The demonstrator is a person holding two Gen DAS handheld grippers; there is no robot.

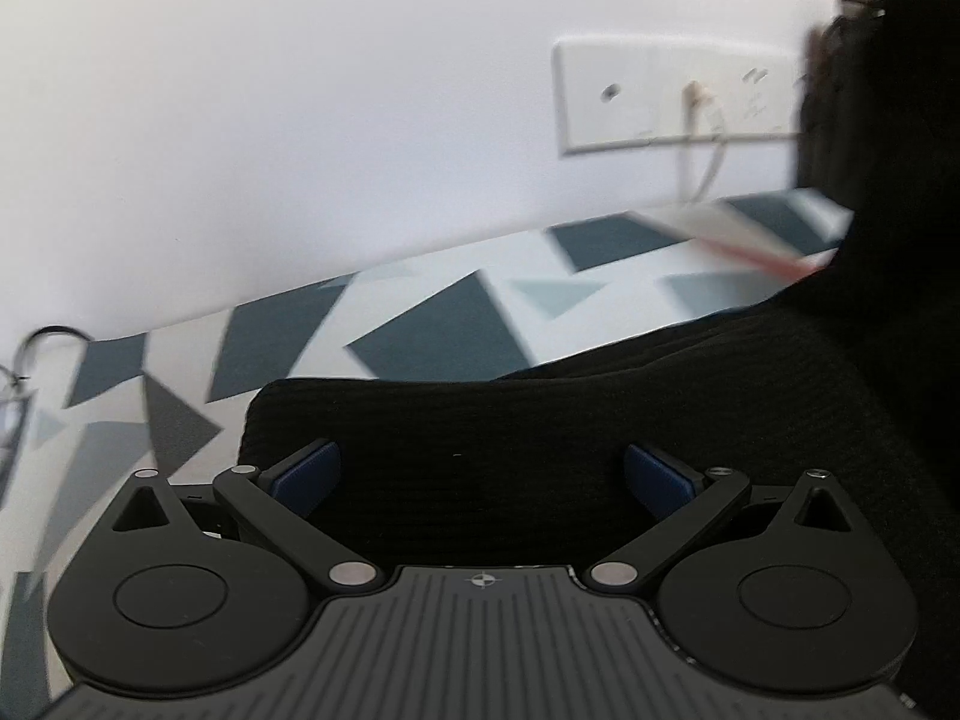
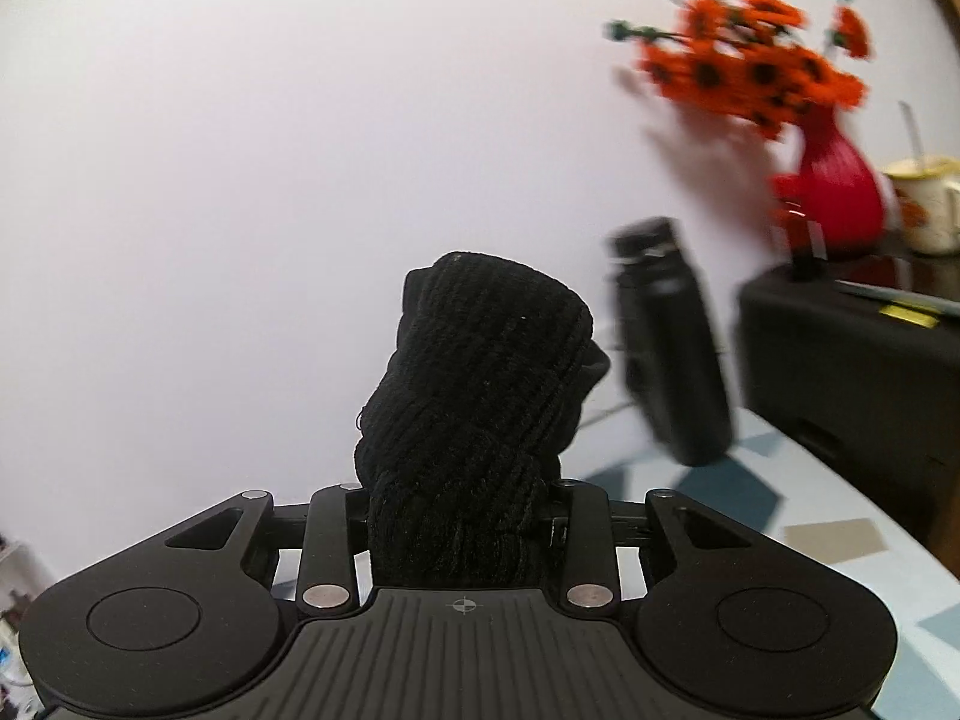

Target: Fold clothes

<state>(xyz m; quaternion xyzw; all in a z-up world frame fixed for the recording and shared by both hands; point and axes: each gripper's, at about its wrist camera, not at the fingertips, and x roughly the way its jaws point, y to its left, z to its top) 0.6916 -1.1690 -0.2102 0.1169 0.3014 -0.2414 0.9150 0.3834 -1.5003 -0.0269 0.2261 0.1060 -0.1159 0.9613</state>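
Left tool (image 1: 480, 474): spread wide, blue pads (image 1: 306, 477) apart, gripping nothing; poised over the near edge of the black knit garment (image 1: 540, 420), contact with the knit not determinable. Right tool (image 2: 459, 495): clenched on a thick bunched wad of the same black knit garment (image 2: 480, 372), wad standing up out of the closed tool and raised clear of the desk (image 2: 840, 570). Garment position: one part lying flat on the patterned desk (image 1: 420, 324) directly ahead of the left tool, rounded corner toward the left; remainder rising at the right of that view, presumably toward the raised end. Hazards, judged from present layout: black bottle (image 2: 672, 342) just right of the lifted wad, red vase (image 2: 834, 192) with orange flowers (image 2: 750, 54) and a mug (image 2: 924, 204) farther right on a dark box (image 2: 858, 372); sideways swing of the lifted wad toward the bottle likely to topple it. Bunched grip likely to carry several layers; fold laid from such a hold likely to land twisted or uneven. Flat part unpinned with the left tool open; pull from the raised end likely to drag the whole garment across the desk rather than fold it. White cable (image 1: 702, 156) hanging from the wall outlet (image 1: 678, 96) beyond the garment; snagging possible on a far sweep.
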